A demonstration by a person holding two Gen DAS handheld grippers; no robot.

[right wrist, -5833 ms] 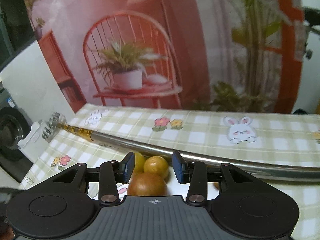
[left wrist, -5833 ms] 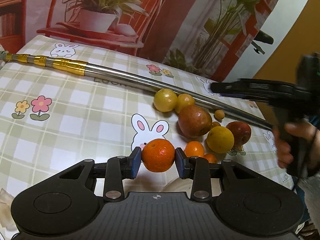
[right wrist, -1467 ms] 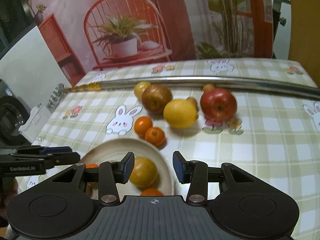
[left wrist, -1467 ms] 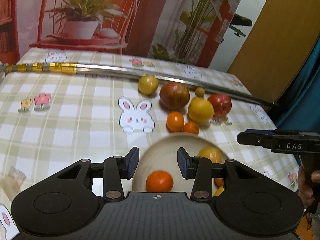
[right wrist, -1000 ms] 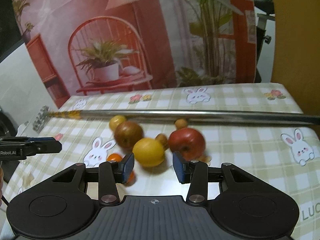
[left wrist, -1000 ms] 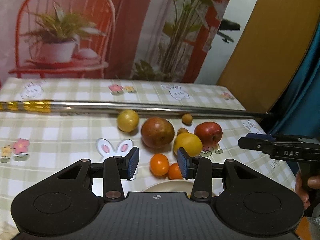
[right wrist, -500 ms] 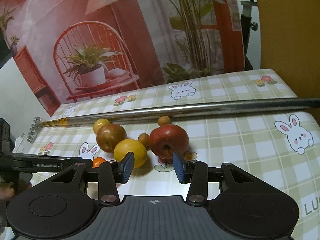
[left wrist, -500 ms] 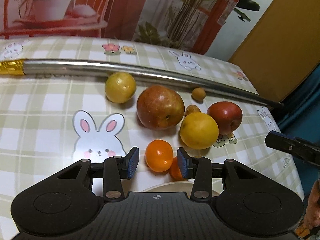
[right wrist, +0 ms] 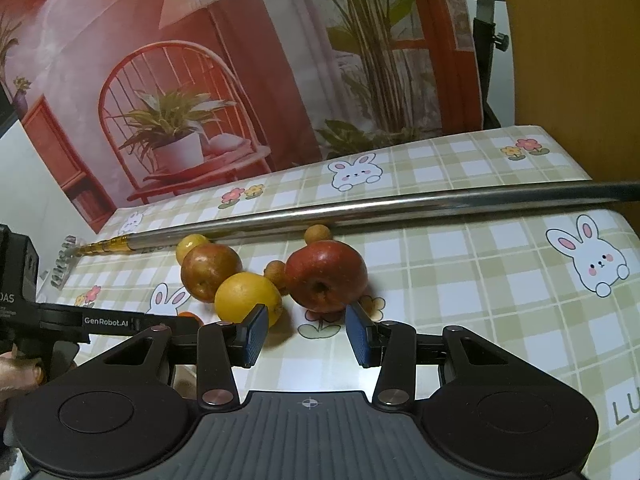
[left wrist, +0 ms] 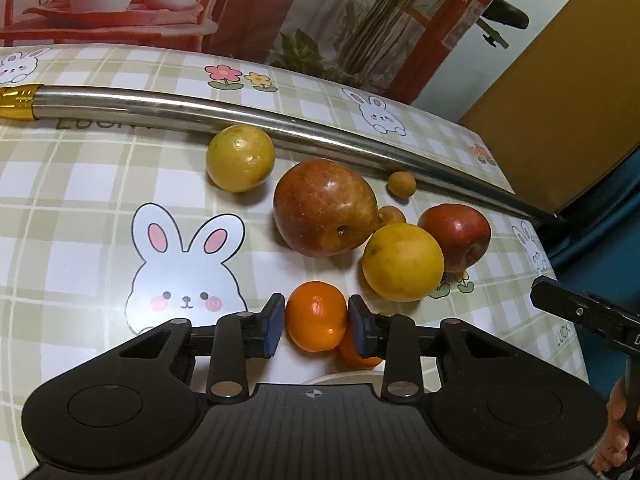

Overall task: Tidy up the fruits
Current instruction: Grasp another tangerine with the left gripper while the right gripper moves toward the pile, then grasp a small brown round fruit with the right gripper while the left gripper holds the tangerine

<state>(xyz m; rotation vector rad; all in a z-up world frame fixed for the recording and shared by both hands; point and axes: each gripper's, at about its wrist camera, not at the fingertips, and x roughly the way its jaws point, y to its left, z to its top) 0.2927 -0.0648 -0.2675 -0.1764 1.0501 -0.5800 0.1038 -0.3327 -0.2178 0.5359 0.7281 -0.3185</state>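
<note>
A small orange (left wrist: 316,312) rests on the checked tablecloth between the blue pads of my left gripper (left wrist: 316,320). The jaws are closing and both pads touch its sides. A second small orange (left wrist: 352,354) lies half hidden behind the right finger, beside the plate rim (left wrist: 340,378). My right gripper (right wrist: 306,330) is open with nothing between its fingers. A red apple (right wrist: 326,276) sits just beyond its tips and a yellow fruit (right wrist: 246,298) beyond its left finger.
Further back lie a large reddish apple (left wrist: 326,208), a yellow-green fruit (left wrist: 240,158) and two small brown fruits (left wrist: 402,184). A long metal pole (left wrist: 280,122) crosses the table behind them. The table edge falls away on the right.
My left gripper dropped from above the plate toward the small orange and narrowed its jaws onto it. My right gripper sank closer to the red apple, jaws unchanged.
</note>
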